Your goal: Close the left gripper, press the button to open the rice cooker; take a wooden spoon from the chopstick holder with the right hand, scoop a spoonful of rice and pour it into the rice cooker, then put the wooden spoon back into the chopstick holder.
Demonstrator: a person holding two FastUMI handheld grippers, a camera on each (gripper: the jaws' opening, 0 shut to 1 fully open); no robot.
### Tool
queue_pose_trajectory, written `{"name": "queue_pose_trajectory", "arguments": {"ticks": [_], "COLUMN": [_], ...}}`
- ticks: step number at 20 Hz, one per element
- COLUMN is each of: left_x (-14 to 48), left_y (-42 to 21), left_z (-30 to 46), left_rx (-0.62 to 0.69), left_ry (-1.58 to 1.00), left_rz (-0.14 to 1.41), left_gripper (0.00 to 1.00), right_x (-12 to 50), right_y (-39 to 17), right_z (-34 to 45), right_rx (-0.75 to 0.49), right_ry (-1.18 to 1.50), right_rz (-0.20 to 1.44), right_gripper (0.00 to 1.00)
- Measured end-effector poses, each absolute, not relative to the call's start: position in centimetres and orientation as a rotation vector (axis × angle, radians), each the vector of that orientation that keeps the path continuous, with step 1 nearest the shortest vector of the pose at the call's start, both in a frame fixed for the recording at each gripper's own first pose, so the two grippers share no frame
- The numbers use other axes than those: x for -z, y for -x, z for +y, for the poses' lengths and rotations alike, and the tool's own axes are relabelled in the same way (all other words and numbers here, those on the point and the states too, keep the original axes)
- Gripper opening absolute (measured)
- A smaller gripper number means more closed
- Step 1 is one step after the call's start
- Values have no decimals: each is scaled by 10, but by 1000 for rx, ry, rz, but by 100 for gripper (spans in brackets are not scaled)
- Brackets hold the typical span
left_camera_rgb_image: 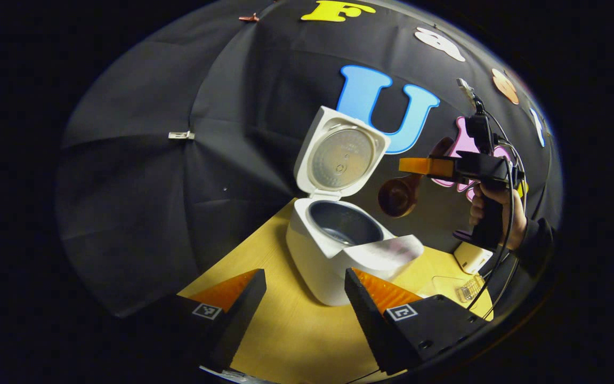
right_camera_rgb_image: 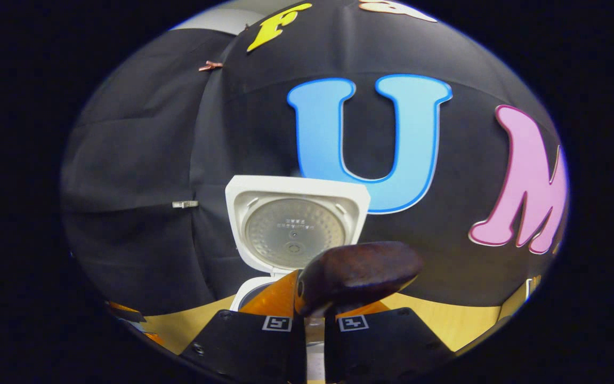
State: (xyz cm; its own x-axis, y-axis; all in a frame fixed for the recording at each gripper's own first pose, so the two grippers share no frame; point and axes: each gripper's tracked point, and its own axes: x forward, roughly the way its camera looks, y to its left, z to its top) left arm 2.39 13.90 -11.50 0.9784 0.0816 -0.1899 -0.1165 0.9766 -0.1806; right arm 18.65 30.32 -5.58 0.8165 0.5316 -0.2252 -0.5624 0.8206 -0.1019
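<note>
- Right gripper [right_camera_rgb_image: 315, 320] pinches spoon [right_camera_rgb_image: 357, 274]; bowl sticks out ahead of its fingers.
- Cooker [left_camera_rgb_image: 333, 250] lies beyond and below spoon, lid [left_camera_rgb_image: 339, 154] up.
- Left gripper [left_camera_rgb_image: 304, 298] spread, cooker just ahead.

white rice cooker [left_camera_rgb_image: 328, 261], dark brown wooden spoon [right_camera_rgb_image: 357, 274], yellow table [left_camera_rgb_image: 296, 330].

Print inside rice cooker lid [right_camera_rgb_image: 293, 232] unreadable.

Glossy white plastic rice cooker [left_camera_rgb_image: 333, 250], seemingly brushed-metal inner lid [right_camera_rgb_image: 295, 233], dark smooth wooden spoon [right_camera_rgb_image: 357, 274], matt wood-grain table [left_camera_rgb_image: 291, 330].
</note>
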Motion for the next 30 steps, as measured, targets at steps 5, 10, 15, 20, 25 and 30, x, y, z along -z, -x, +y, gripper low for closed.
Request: {"name": "queue_pose_trajectory", "arguments": {"ticks": [5,10,15,20,25,30], "left_x": [78,53,50,59,64,66], "left_y": [-37,-55,-72,-83,-85,-72], "left_z": [87,29,-29,-70,-90,-100], "left_rx": [-29,15,35,31,-16,-98], "left_ry": [137,69,74,62,44,16], "left_rz": [139,105,103,132,157,184], "left_gripper": [96,96,96,96,96,96], "right_x": [1,-20,-6,29,70,122], "right_y": [-189,-188,-193,-189,-178,-184], "right_z": [214,83,-60,-168,-244,-265], "right_rx": [-459,-313,-136,10,66,52], "right_ry": [113,27,-56,-125,-167,-198], "right_rz": [136,144,184,239,312,391], "right_gripper": [17,17,17,17,17,17]}}
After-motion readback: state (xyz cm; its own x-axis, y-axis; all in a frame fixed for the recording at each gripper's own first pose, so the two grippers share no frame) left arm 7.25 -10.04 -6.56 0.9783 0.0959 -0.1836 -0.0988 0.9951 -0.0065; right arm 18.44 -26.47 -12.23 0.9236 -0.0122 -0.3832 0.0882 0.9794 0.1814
